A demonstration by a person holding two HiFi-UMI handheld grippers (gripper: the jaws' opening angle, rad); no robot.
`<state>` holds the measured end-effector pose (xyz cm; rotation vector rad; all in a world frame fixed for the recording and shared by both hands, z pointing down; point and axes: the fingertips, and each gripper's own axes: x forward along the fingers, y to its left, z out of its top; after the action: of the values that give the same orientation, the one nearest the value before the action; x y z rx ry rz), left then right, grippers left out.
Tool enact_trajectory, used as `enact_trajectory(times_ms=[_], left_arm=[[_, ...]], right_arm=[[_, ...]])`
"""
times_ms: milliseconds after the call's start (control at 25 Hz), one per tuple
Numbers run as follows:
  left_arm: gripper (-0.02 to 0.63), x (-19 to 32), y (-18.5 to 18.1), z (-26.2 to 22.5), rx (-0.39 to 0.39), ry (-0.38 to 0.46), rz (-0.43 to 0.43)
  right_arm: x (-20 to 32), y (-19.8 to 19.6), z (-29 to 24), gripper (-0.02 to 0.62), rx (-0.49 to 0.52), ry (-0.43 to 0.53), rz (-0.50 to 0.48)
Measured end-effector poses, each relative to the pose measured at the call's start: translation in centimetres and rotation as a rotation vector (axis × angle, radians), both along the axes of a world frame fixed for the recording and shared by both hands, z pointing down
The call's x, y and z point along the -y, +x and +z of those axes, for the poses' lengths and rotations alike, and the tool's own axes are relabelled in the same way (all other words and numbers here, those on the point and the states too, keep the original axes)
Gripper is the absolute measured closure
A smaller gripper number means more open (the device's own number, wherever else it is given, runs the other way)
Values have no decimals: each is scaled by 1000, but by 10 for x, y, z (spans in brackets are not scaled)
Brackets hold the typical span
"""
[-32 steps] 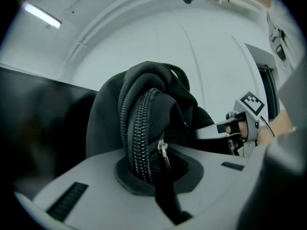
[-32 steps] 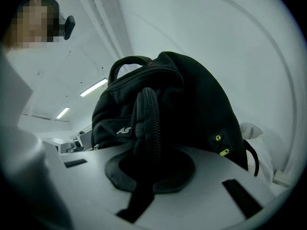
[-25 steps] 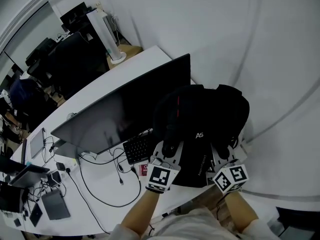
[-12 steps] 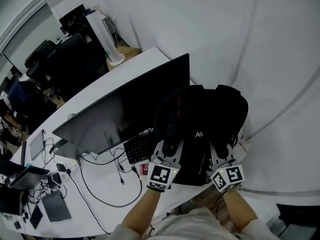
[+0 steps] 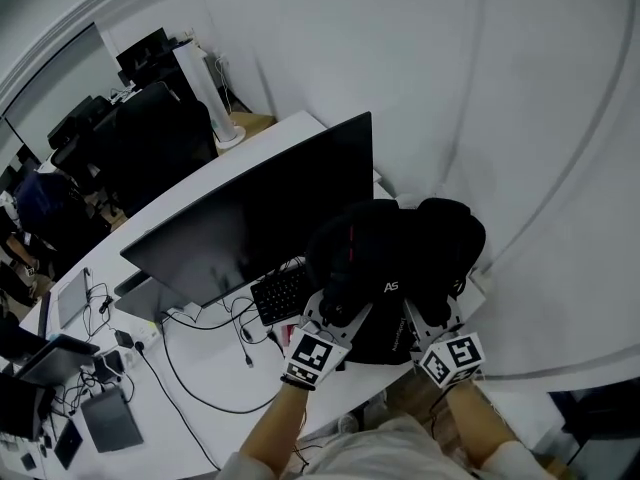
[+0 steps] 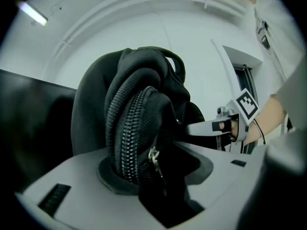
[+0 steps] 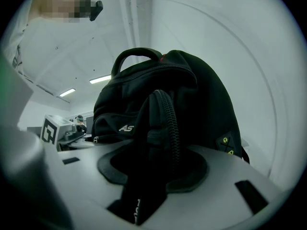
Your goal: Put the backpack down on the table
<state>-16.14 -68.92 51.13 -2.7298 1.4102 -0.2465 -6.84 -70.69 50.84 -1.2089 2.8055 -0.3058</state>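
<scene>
The black backpack [image 5: 400, 258] stands upright on the right end of the white table [image 5: 180, 203], just right of the monitor. My left gripper [image 5: 338, 313] is at its lower left side. Its jaws are opening, with a zippered fold of the backpack [image 6: 139, 104] still lying loose between them. My right gripper [image 5: 432, 320] is at the lower right side. Its jaws are opening too, and a black zipper fold of the backpack [image 7: 182, 95] hangs in the wide gap. Each gripper shows in the other's view, the right gripper [image 6: 225, 126] and the left gripper [image 7: 62, 131].
A large dark monitor [image 5: 260, 218] stands left of the backpack, with a black keyboard [image 5: 280, 293] and cables [image 5: 210, 368] in front of it. A curved white wall rises close behind and to the right. Tablets and small devices lie at the table's far left.
Both grippers have drawn back a little toward me and their jaws have spread apart. The backpack stays standing on the table.
</scene>
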Motion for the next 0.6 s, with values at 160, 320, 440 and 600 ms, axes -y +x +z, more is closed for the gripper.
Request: enact_trajectory(times_ms=[160, 320, 440, 600], left_arm=[[370, -27, -3, -1, 39, 7, 11], [370, -53, -11, 3, 66, 9, 25], [368, -70, -14, 7, 75, 9, 33], [357, -92, -17, 10, 85, 9, 47]], right_arm=[[-26, 1, -3, 428, -34, 23, 19], [-53, -1, 0, 428, -60, 30, 40], [-71, -1, 5, 428, -73, 29, 59], [-94, 2, 10, 428, -96, 32, 87]])
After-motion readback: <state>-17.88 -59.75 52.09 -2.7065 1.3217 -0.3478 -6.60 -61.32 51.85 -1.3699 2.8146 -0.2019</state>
